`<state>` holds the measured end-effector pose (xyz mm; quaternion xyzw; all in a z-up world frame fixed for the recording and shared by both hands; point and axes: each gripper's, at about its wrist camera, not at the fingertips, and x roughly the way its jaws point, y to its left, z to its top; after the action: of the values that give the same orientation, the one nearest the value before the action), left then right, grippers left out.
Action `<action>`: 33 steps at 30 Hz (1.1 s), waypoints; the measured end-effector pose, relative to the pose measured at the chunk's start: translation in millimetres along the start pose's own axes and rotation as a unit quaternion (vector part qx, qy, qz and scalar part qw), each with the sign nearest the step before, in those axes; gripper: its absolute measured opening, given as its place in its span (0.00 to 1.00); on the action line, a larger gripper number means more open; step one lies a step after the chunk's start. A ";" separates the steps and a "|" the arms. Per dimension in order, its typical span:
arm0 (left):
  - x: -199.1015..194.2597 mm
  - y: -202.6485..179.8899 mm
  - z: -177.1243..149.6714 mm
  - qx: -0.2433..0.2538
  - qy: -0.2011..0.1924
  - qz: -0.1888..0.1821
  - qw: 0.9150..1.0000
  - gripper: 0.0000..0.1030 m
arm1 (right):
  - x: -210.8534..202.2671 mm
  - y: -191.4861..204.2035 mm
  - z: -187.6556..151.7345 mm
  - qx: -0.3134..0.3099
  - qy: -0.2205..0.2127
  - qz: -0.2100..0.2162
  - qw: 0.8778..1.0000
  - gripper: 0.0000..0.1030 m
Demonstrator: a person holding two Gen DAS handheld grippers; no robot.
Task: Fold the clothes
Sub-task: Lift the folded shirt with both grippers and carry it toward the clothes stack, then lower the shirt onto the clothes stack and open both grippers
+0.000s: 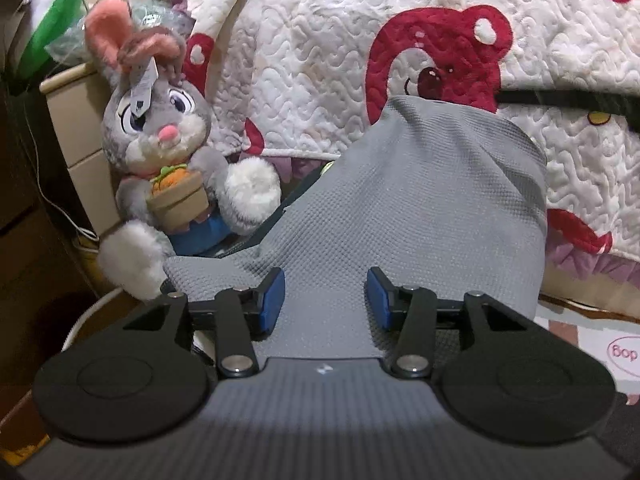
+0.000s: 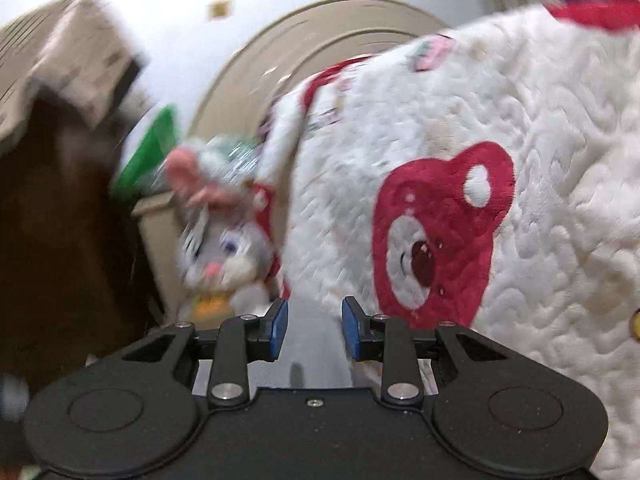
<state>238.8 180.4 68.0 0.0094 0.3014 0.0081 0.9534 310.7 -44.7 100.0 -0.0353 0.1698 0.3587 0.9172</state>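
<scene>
Cloth is the thing we work on: a grey garment (image 1: 420,208) with a fine waffle weave, draped from the bed up toward the quilt (image 1: 320,60). Going from the left, we see a plush rabbit (image 1: 160,152) sitting against a beige drawer unit (image 1: 76,128), its white paw touching the left edge of the garment. Next comes our left gripper (image 1: 325,298); its blue pads (image 1: 274,296) stand apart with the grey cloth lying between them, and they do not seem to press it. To the right the cloth rises in a soft hump in front of the red bear on the quilt. In the right wrist view, which is blurred, our right gripper (image 2: 314,330) has its pads also apart, with something pale and grey between them; whether they clamp it we cannot tell. We judge the garment light, limp and not slippery, so it will sag; best to pinch it at an edge or a corner.
</scene>
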 end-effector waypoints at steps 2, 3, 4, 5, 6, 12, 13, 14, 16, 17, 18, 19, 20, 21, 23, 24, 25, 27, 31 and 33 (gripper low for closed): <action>0.7 -3.3 -0.2 0.006 -0.001 0.002 1.000 0.43 | 4.9 3.9 -19.2 -0.037 0.043 -0.006 0.998 0.31; 1.4 -4.8 0.1 0.009 -0.001 0.001 1.000 0.43 | 7.7 2.2 -27.0 -0.036 0.048 -0.013 0.998 0.31; 2.2 -6.3 0.4 0.012 -0.001 0.001 1.000 0.43 | 10.4 -0.1 -34.5 -0.034 0.052 -0.020 0.998 0.31; 2.8 -8.0 0.6 0.015 -0.001 0.001 1.000 0.43 | 13.2 -6.3 -38.6 -0.008 0.049 -0.021 0.999 0.31; 2.7 -10.9 0.2 0.019 -0.003 0.004 1.000 0.43 | 15.9 -12.3 -39.8 0.013 0.048 -0.017 0.999 0.31; 9.1 -17.5 -0.7 0.025 -0.005 0.020 0.999 0.44 | 31.4 -27.9 -44.8 0.064 0.052 -0.005 0.997 0.31; 10.3 -17.1 -0.7 0.022 -0.005 0.020 1.000 0.44 | 32.4 -26.3 -46.0 0.061 0.053 -0.007 0.997 0.31; 10.1 -16.7 -0.5 0.018 -0.005 0.021 1.000 0.44 | 32.8 -25.0 -44.5 0.055 0.056 -0.008 0.997 0.31; 2.1 -21.0 3.0 0.016 0.007 0.035 0.999 0.44 | 19.6 -25.3 -38.2 0.067 0.050 -0.004 0.996 0.32; -3.3 -24.1 5.5 0.017 0.016 0.045 0.999 0.46 | 8.2 -26.1 -35.6 0.083 0.041 0.003 0.996 0.35; -9.1 -27.4 7.8 0.017 0.024 0.055 0.998 0.53 | -3.3 -26.9 -33.0 0.098 0.032 0.010 0.995 0.39; -18.3 -31.9 9.1 0.017 0.031 0.064 0.997 0.60 | -16.8 -24.0 -33.9 0.096 0.024 0.008 0.995 0.41; -27.8 -36.6 9.7 0.016 0.037 0.072 0.997 0.74 | -30.6 -20.6 -35.3 0.091 0.017 0.005 0.996 0.43; -39.8 -42.7 6.1 0.017 0.037 0.077 0.996 0.85 | -44.4 -17.3 -36.6 0.087 0.010 0.001 0.996 0.43; -59.6 -58.9 -3.5 0.026 0.038 0.088 0.995 0.90 | -71.9 -6.0 -42.5 0.065 -0.001 -0.012 0.998 0.43; -67.8 -68.4 -9.4 0.032 0.039 0.094 0.994 0.95 | -82.9 -3.8 -46.7 0.067 0.000 -0.009 0.998 0.43; -76.0 -77.9 -15.2 0.038 0.040 0.100 0.993 0.97 | -93.7 -1.9 -51.0 0.070 0.002 -0.004 0.998 0.44; -92.0 -96.8 -26.9 0.050 0.042 0.112 0.992 0.98 | -114.6 3.8 -62.8 0.068 0.011 0.002 0.998 0.46; -120.2 -132.7 -61.4 0.055 0.037 0.096 0.993 1.00 | -157.1 20.4 -98.0 0.053 0.040 0.005 0.998 0.64; -132.1 -149.0 -81.8 0.051 0.042 0.080 0.995 1.00 | -181.0 26.9 -117.0 0.060 0.049 0.001 0.997 0.65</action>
<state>85.2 29.7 73.6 0.0816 0.3399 0.0695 0.9343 135.2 -163.5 52.5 0.0019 0.2356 0.3462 0.9081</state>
